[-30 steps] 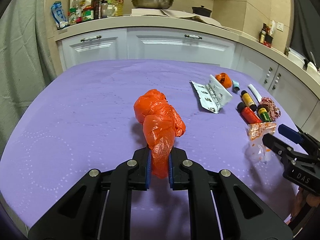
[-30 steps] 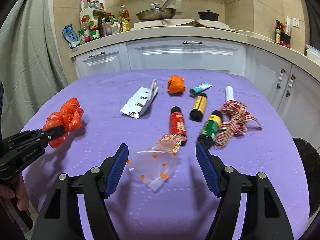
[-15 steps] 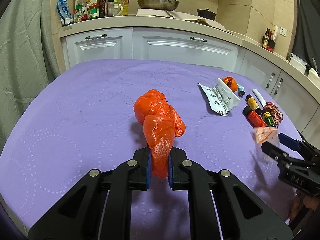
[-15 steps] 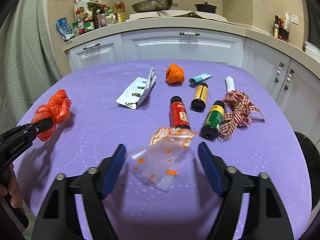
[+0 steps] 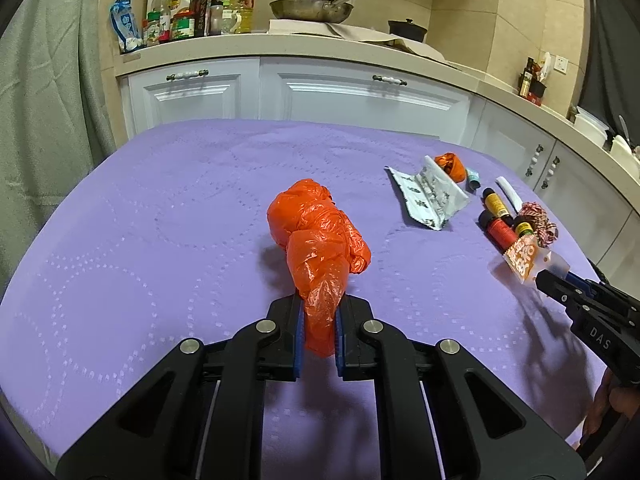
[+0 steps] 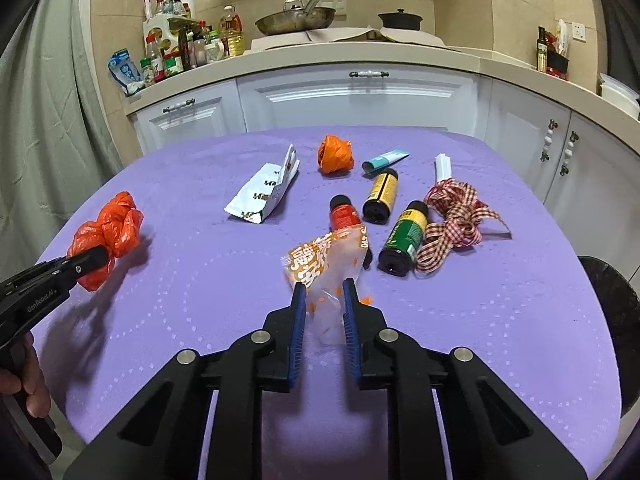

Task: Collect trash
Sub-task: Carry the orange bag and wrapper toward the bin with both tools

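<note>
- While clamped tight, the left gripper (image 5: 319, 332) has the tail of a crumpled orange bag (image 5: 318, 236) between its blue pads; rest of bag bulges fwd over the purple cloth (image 5: 160, 220), nr centre.
- Same view, far right: right gripper (image 5: 554, 278) w/ a clear orange-print wrapper (image 5: 528, 256) at its tip; silver foil packet (image 5: 430, 196) & small bottles beyond.
- Right wrist view: right gripper (image 6: 324, 312) jaws nearly together, pinching the wrapper (image 6: 328, 268), which sticks up fwd.
- Just beyond it: red bottle (image 6: 346, 214), yellow bottle (image 6: 382, 196), green bottle (image 6: 404, 238), checked ribbon (image 6: 456, 220) to the right.
- Farther back: foil packet (image 6: 264, 194), small orange wad (image 6: 335, 154), teal tube (image 6: 384, 160).
- Far left: left gripper (image 6: 94, 260) gripping the orange bag (image 6: 110, 232).
</note>
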`<state>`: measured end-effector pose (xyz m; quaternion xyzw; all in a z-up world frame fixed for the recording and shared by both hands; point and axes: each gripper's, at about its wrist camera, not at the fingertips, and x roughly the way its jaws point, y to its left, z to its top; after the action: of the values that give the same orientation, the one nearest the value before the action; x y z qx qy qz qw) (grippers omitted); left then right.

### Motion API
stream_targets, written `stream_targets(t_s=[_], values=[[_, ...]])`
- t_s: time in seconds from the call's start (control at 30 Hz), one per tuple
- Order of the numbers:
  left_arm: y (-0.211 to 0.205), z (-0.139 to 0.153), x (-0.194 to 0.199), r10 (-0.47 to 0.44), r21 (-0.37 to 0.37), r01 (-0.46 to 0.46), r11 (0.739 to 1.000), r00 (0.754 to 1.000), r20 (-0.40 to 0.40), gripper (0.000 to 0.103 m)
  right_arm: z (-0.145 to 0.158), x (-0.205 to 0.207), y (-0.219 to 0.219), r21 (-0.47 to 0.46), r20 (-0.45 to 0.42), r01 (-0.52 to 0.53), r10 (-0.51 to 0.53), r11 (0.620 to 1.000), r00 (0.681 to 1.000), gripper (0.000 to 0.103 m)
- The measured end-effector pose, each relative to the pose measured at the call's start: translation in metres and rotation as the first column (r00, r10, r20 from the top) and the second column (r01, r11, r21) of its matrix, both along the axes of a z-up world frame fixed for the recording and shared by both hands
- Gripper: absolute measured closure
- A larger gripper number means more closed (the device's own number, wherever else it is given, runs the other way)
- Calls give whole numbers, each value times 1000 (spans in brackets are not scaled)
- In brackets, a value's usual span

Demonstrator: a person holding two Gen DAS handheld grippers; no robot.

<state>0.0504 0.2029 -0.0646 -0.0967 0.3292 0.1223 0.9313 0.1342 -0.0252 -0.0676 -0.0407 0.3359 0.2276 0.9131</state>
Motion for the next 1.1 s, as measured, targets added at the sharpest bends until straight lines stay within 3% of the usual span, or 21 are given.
stream_targets(t_s=[0.3, 0.57, 0.87, 1.1], values=[[-35, 16, 2, -91, -7, 92, 996, 995, 39, 93, 14, -3, -30, 12, 50, 44, -45, 999, 998, 87], [-96, 23, 23, -237, -8, 238, 971, 970, 58, 93, 23, -1, -86, 24, 80, 159, -160, 987, 984, 87], [-177, 32, 58, -403, 13, 403, 915, 912, 71, 93, 30, 0, -176, 38, 113, 352, -355, 935, 928, 87], [-250, 41, 83, -525, 39, 524, 851, 846, 92, 93, 32, 1, -242, 47, 130, 474, -476, 879, 870, 87]])
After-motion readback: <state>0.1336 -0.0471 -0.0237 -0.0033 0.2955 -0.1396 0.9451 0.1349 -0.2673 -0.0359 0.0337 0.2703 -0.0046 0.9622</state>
